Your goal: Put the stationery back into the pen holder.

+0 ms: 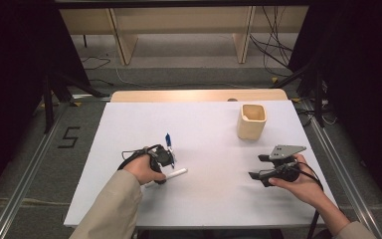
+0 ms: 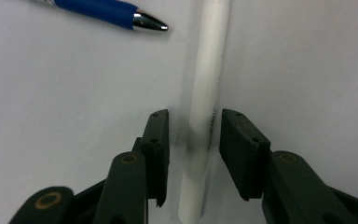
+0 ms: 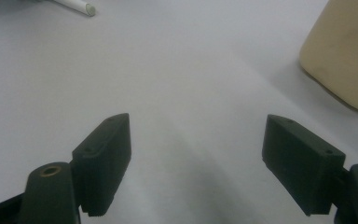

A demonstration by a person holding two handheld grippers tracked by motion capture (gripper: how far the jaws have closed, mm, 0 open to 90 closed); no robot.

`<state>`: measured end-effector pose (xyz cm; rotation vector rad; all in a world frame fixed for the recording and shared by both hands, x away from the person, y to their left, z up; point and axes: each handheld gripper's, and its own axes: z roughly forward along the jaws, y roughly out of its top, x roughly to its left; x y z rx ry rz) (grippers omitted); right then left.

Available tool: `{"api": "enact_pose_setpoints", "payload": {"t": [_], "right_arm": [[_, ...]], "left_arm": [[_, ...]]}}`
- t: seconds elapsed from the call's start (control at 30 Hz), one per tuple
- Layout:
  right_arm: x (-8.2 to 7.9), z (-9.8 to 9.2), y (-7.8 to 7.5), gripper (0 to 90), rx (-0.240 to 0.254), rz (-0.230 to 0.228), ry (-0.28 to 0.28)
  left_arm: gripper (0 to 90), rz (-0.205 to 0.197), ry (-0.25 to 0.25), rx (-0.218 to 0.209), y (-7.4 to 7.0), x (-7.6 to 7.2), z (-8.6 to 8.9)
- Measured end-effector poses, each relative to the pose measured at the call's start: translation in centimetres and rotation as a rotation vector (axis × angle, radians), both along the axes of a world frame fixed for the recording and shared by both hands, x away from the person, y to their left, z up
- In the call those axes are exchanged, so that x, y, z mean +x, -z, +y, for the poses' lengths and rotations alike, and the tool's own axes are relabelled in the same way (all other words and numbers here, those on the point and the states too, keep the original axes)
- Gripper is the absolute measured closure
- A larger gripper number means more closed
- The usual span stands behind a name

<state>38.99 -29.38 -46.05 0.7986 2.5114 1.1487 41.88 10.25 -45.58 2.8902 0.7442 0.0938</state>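
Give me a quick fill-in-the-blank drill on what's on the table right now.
1. The left gripper straddles the ____ pen.
2. The other pen has a ____ barrel.
3. The cup stands nearer the ____ gripper.
4. That gripper's jaws are ____.

Missing: white; blue; right; open

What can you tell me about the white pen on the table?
The white pen is a long, thin, round stick that looks like smooth plastic, with tiny dark print on one side. It lies flat on the white table, close to a blue pen but not touching it. The left tongs reach down around it, one black jaw on each side with small gaps left, so it is not squeezed yet.
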Motion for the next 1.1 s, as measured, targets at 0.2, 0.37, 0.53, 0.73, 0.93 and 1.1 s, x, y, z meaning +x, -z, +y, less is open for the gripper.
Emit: {"api": "enact_pose_setpoints", "payload": {"t": [0.2, 0.37, 0.53, 0.73, 0.93, 1.1], "right_arm": [[0.0, 0.0, 0.0, 24.5, -0.001, 0.0, 0.001], [0.0, 0.0, 0.0, 24.5, -0.003, 0.002, 0.0], [0.0, 0.0, 0.0, 24.5, -0.003, 0.004, 0.0], [0.0, 0.0, 0.1, 24.5, -0.002, 0.006, 0.001], [0.0, 0.0, 0.1, 24.4, -0.001, 0.006, -0.001], [0.0, 0.0, 0.1, 24.4, -0.001, 0.006, 0.0]], "left_arm": [[64.0, 0.006, 0.002, -0.001, 0.2, 0.3, -0.6], [65.6, 0.013, -0.007, -0.006, 0.3, 0.4, -0.6], [66.7, 0.024, -0.015, -0.006, 0.3, 0.6, -0.6], [67.6, 0.041, -0.005, 0.02, 0.2, 0.8, -0.9], [68.5, 0.05, 0.003, 0.044, 0.2, 1.0, -1.2], [69.9, 0.049, -0.004, 0.047, 0.2, 1.0, -1.3]]}}
